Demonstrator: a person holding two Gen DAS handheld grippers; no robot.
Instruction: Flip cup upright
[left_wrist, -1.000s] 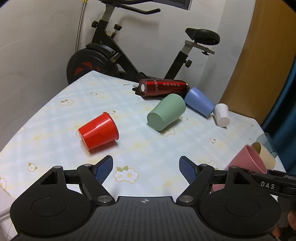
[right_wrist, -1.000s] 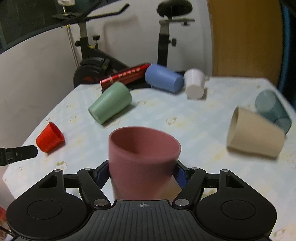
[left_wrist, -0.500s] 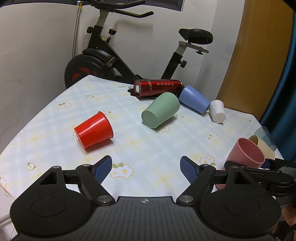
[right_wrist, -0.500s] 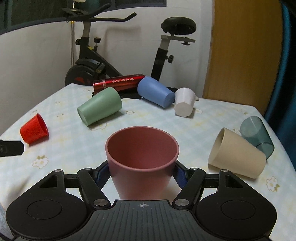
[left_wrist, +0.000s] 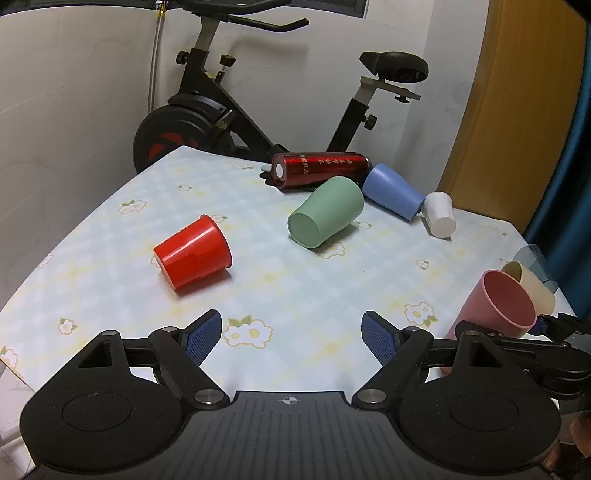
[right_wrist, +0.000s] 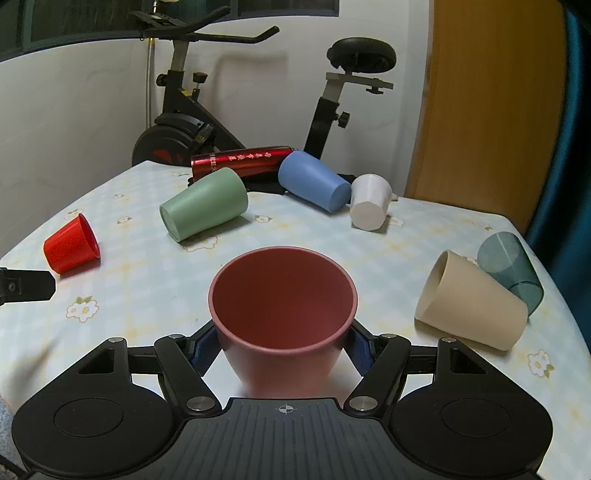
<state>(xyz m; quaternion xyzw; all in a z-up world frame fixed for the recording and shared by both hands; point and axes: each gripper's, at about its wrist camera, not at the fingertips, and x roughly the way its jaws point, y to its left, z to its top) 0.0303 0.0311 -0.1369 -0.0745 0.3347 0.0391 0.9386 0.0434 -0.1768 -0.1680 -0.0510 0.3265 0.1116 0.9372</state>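
Note:
My right gripper (right_wrist: 282, 341) is shut on a pink cup (right_wrist: 282, 314), held mouth up just above or on the table near its front edge. The same pink cup (left_wrist: 495, 306) shows at the far right of the left wrist view, with the right gripper (left_wrist: 517, 339) around it. My left gripper (left_wrist: 291, 334) is open and empty over the front of the table. A red cup (left_wrist: 192, 253) lies on its side ahead of it to the left. A green cup (left_wrist: 325, 216) lies on its side further back.
A blue cup (right_wrist: 314, 181), a white cup (right_wrist: 369, 203), a beige cup (right_wrist: 472, 301) and a dark clear cup (right_wrist: 511, 269) lie on their sides. A red bottle (left_wrist: 319, 170) lies at the back. An exercise bike (left_wrist: 229, 118) stands behind the table (left_wrist: 110, 229).
The right gripper has tipped the pink cup further upright, so its mouth now faces up more. The left gripper has barely moved.

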